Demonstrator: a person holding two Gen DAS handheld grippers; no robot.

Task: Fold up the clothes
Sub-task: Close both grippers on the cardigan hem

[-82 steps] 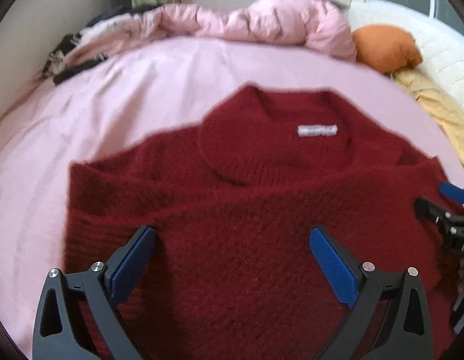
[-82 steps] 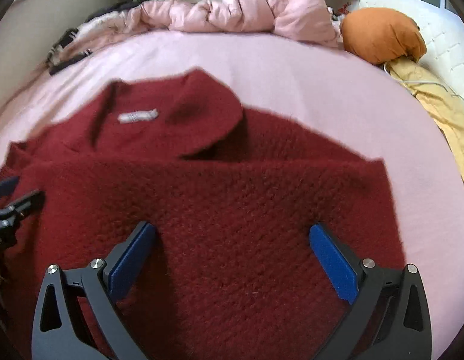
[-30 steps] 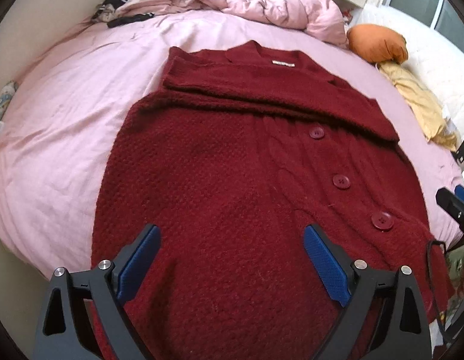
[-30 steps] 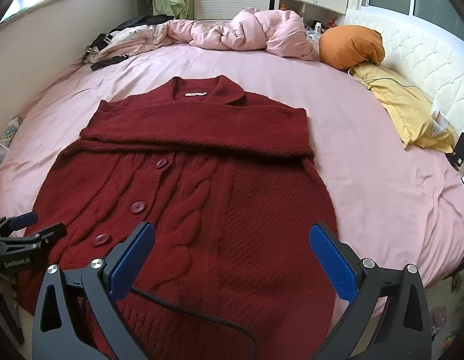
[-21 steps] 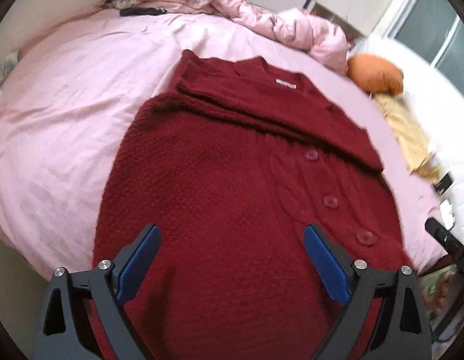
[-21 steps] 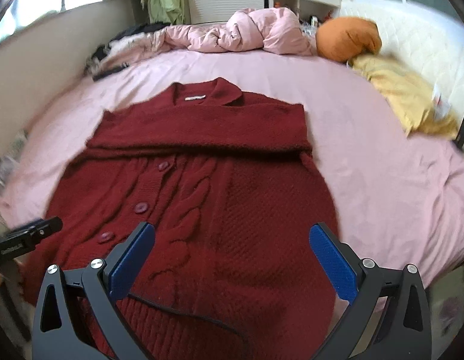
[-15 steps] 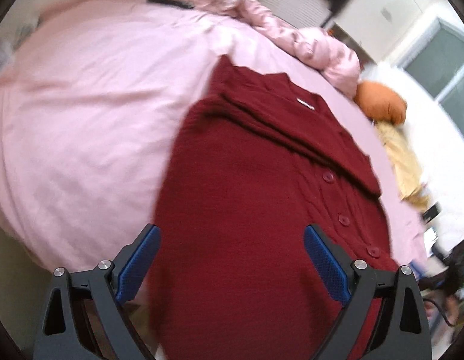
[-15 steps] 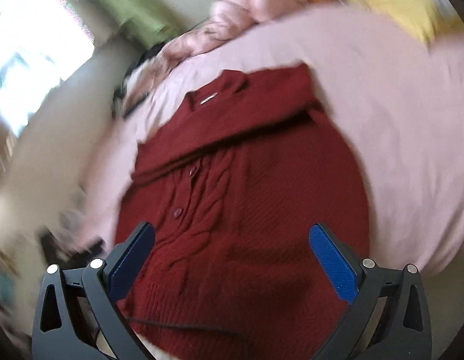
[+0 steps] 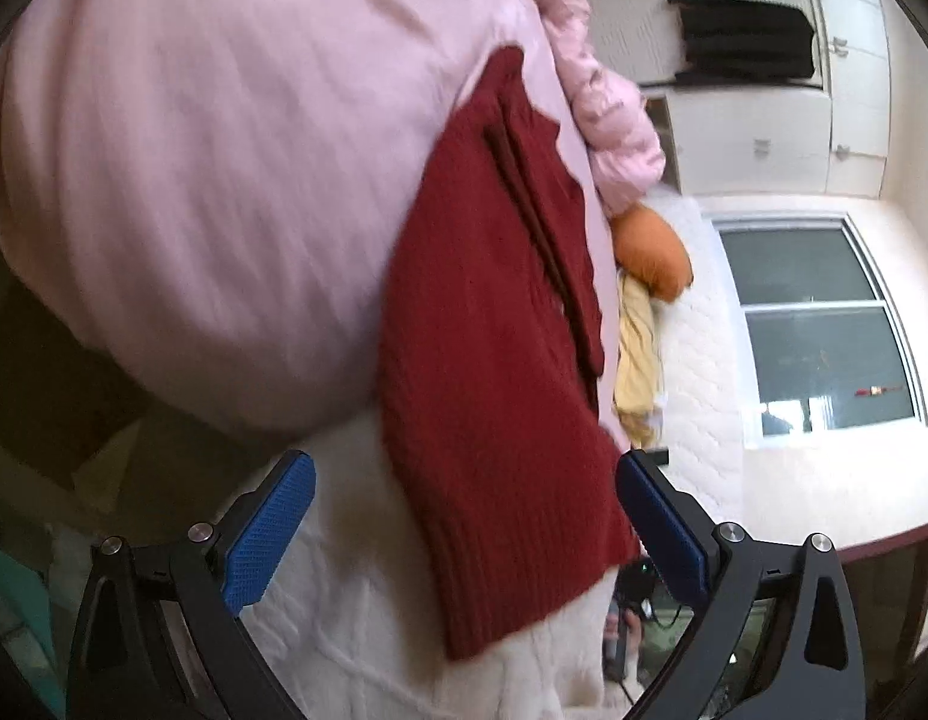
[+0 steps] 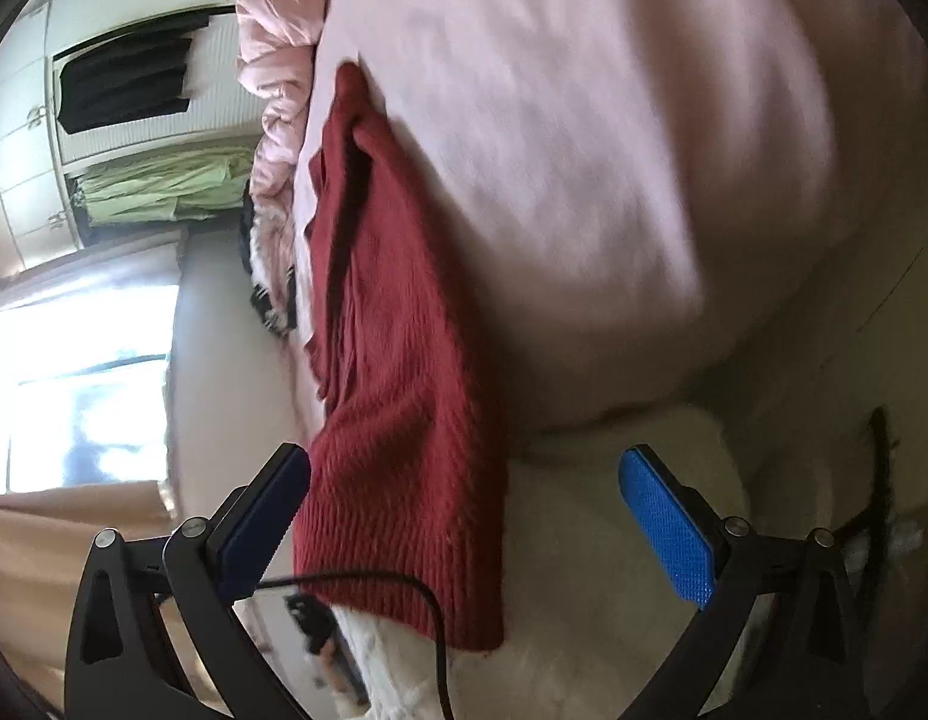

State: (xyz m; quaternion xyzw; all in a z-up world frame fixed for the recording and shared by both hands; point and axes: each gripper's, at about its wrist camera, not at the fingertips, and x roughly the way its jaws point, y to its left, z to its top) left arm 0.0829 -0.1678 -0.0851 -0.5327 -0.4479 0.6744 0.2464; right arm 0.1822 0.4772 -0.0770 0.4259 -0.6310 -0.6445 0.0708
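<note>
A dark red knitted cardigan [image 9: 494, 324] lies on the pink bed, its ribbed hem hanging over the bed's near edge; the right wrist view shows the same cardigan [image 10: 392, 372] rolled the other way. Both views are tilted steeply sideways. My left gripper [image 9: 461, 522] is open, its blue pads either side of the hanging hem with nothing between them. My right gripper [image 10: 464, 519] is open too, with the hem corner in front of its left pad. Neither gripper holds the cloth.
A pink sheet [image 9: 212, 168] covers the bed over a white quilted mattress side [image 9: 356, 630]. A pink duvet [image 9: 614, 120], an orange pillow [image 9: 650, 252] and a yellow cloth [image 9: 635, 354] lie at the far end. A black cable [image 10: 404, 594] crosses the hem. A wardrobe [image 10: 134, 108] stands behind.
Both grippers have drawn back from the collar to the bed's near edge and rolled sideways, left and right in opposite directions. The cardigan lies unmoved, sleeves folded across its chest.
</note>
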